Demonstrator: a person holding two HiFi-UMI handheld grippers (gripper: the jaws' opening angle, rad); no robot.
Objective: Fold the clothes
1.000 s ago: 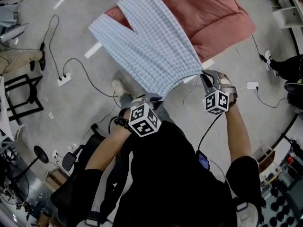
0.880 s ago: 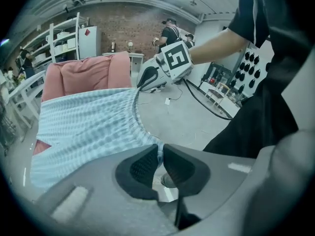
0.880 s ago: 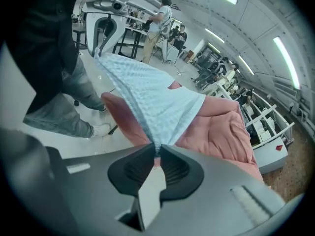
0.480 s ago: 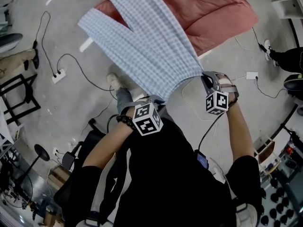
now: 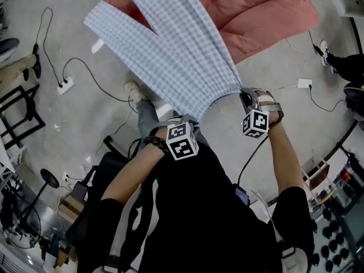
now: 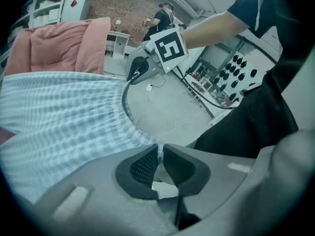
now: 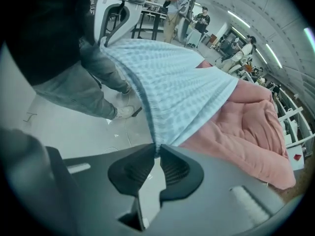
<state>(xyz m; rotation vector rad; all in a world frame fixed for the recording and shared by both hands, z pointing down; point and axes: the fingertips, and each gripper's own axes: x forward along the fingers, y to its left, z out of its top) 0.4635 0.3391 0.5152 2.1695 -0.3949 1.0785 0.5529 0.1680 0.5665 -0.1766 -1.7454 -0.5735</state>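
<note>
A pair of pale blue checked trousers [image 5: 170, 56] hangs by its waistband between the two grippers, the legs running away from the person and splitting into a V. The left gripper [image 5: 189, 120] is clamped on one end of the gathered waistband. In its own view the pads are pressed together with only a thin fold of cloth between them. The right gripper [image 5: 242, 94] pinches the other end the same way, its jaws closed on the corner and the cloth rising straight out of the nip. Between the two, the waistband edge sags in a shallow curve, clear of the floor [image 5: 74, 129].

The far part of the trousers stretches out over a pink quilt [image 5: 267, 16] spread on the grey floor. The left leg's cuff reaches past the quilt's left edge and over bare concrete. The right leg runs out of the top of the head view, so its end cannot be seen. The quilt's near edge lies close beyond the right gripper.

Left of the trousers the floor is mostly bare, crossed by a black cable [image 5: 99, 75] that leads to a white power strip [image 5: 64, 85]. The person's shoe [image 5: 133, 89] stands just beside the trousers' left edge. To the right, a small white plug box [image 5: 305, 84] sits on the floor, well apart from the cloth — and a black frame [image 5: 17, 112] stands at the far left
</note>
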